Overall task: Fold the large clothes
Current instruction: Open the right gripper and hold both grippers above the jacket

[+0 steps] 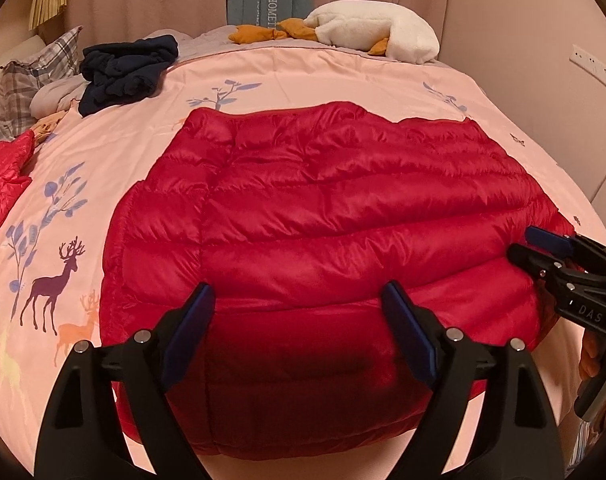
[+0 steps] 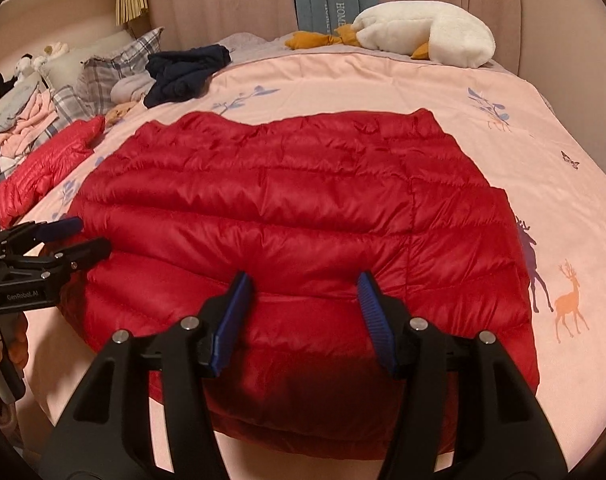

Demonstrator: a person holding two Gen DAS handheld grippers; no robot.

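Jacket [image 1: 323, 216] in red quilted down lay flat across the pink duvet [image 1: 115, 148], its near edge puffed up under both tools. The left gripper [image 1: 299, 320] and right gripper [image 2: 303, 304] hovered over that near edge, fingers spread wide and holding nothing. To fold it well, I judged each should pinch a near corner through both layers, lift together, and carry it evenly toward the far hem.

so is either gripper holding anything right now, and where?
Nothing held. The left gripper and right gripper are both open above the red quilted puffer jacket lying flat on the pink printed bedcover.
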